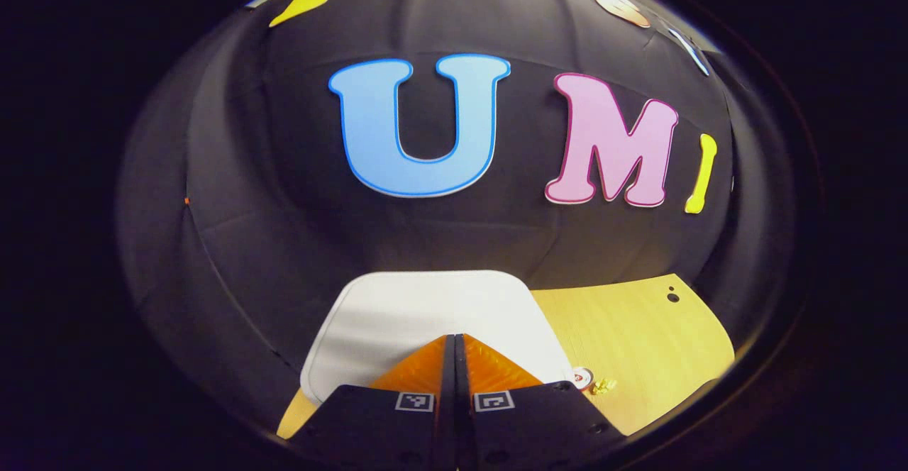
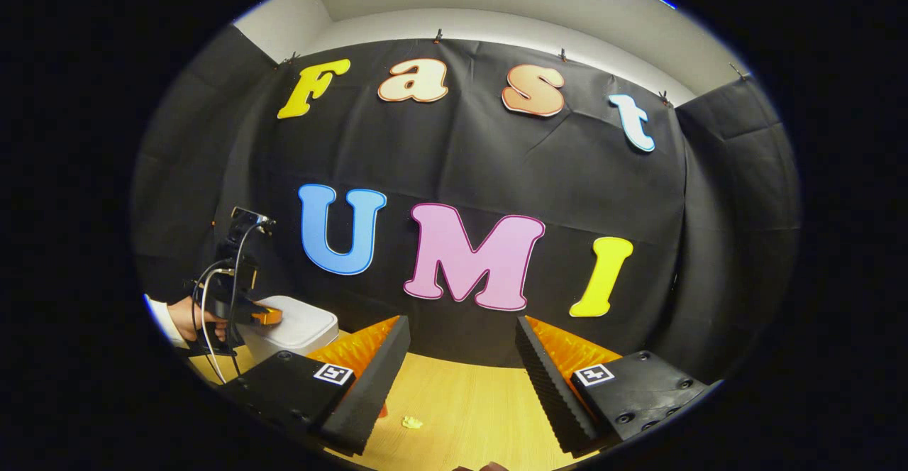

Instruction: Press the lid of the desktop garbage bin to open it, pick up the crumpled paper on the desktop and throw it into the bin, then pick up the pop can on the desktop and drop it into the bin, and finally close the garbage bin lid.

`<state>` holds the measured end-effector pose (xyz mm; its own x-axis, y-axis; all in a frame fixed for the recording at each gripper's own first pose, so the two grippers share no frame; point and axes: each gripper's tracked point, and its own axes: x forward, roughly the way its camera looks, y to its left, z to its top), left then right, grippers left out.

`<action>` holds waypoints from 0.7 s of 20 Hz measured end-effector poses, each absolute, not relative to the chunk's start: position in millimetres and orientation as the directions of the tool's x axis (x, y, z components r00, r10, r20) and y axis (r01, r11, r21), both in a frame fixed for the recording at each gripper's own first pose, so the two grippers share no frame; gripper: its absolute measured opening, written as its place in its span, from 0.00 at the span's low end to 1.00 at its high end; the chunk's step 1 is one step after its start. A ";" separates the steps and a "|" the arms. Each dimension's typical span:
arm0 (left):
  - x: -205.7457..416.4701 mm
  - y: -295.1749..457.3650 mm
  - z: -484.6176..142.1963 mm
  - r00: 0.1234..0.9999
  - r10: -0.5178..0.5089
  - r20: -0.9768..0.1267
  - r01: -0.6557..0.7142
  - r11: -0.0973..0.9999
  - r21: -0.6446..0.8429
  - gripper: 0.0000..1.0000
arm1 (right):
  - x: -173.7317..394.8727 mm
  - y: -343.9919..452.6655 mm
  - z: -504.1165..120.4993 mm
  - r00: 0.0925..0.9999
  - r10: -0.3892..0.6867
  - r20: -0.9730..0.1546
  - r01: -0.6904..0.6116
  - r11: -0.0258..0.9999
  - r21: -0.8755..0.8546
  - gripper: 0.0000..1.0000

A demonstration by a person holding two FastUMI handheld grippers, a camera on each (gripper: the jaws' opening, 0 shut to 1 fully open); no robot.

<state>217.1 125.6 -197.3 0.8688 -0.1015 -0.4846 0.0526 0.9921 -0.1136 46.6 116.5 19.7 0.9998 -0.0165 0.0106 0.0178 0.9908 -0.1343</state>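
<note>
1. Left tongs (image 1: 455,347): fingers pressed together, nothing between them, tips over the white lid of the garbage bin (image 1: 425,315); contact cannot be told.
2. Right tongs (image 2: 461,357): fingers wide apart, empty, above the wooden surface (image 2: 461,400).
3. Bin stands at the surface's left rear, lid down.
4. Small yellow scrap (image 2: 412,423) lies on the surface.

one white bin (image 1: 425,315), one yellow scrap (image 2: 412,423), two grippers (image 1: 454,347) (image 2: 461,357)

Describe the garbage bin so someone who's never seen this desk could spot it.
Start at the wooden desktop and go to its far left end by the black cloth wall. The garbage bin is the white, rounded-corner box there, lid down, with the left gripper over it.
</note>
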 end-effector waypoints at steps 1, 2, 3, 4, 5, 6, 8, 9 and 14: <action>223.9 128.0 -190.2 0.889 -0.105 -0.445 0.070 0.993 -0.094 0.06 | 48.2 119.2 16.3 1.000 -0.015 0.005 0.015 0.990 -0.138 0.97; 227.2 127.2 -188.9 0.900 -0.112 -0.422 0.084 0.993 -0.084 0.07 | 49.1 123.5 13.4 1.000 -0.010 -0.001 0.010 0.990 -0.144 0.97; 221.7 126.4 -194.0 0.888 -0.112 -0.445 0.085 0.993 -0.081 0.07 | 50.0 125.0 10.9 1.000 -0.010 -0.005 0.009 0.989 -0.150 0.96; 218.0 125.9 -200.7 0.879 -0.112 -0.464 0.093 0.994 -0.062 0.07 | 51.2 125.9 8.7 1.000 -0.012 -0.007 0.011 0.988 -0.154 0.96; 216.4 127.2 -200.7 0.881 -0.098 -0.462 0.091 0.995 -0.037 0.07 | 53.0 126.5 6.1 1.000 -0.015 -0.012 0.013 0.988 -0.151 0.96; 218.2 125.6 -202.7 0.881 -0.085 -0.466 0.087 0.996 -0.018 0.07 | 53.9 128.5 4.0 1.000 -0.015 -0.019 0.012 0.990 -0.142 0.97; 218.5 128.1 -200.3 0.880 -0.074 -0.470 0.069 0.997 -0.028 0.07 | 55.1 131.7 -0.1 0.999 -0.016 -0.030 0.012 0.991 -0.136 0.96; 218.7 128.4 -201.8 0.876 -0.083 -0.475 0.056 0.996 -0.071 0.07 | 55.9 130.9 -3.2 0.999 -0.022 -0.037 0.016 0.989 -0.144 0.96; 218.6 130.1 -199.1 0.898 -0.150 -0.414 0.074 0.978 -0.193 0.06 | 54.1 129.1 -21.7 0.997 -0.035 -0.068 0.025 0.988 -0.153 0.96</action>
<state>218.6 130.1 -199.1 0.8977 -0.1500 -0.4142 0.0743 0.9783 -0.1932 54.1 129.1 -21.7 0.9971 -0.0354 -0.0677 0.0247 0.9880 -0.1527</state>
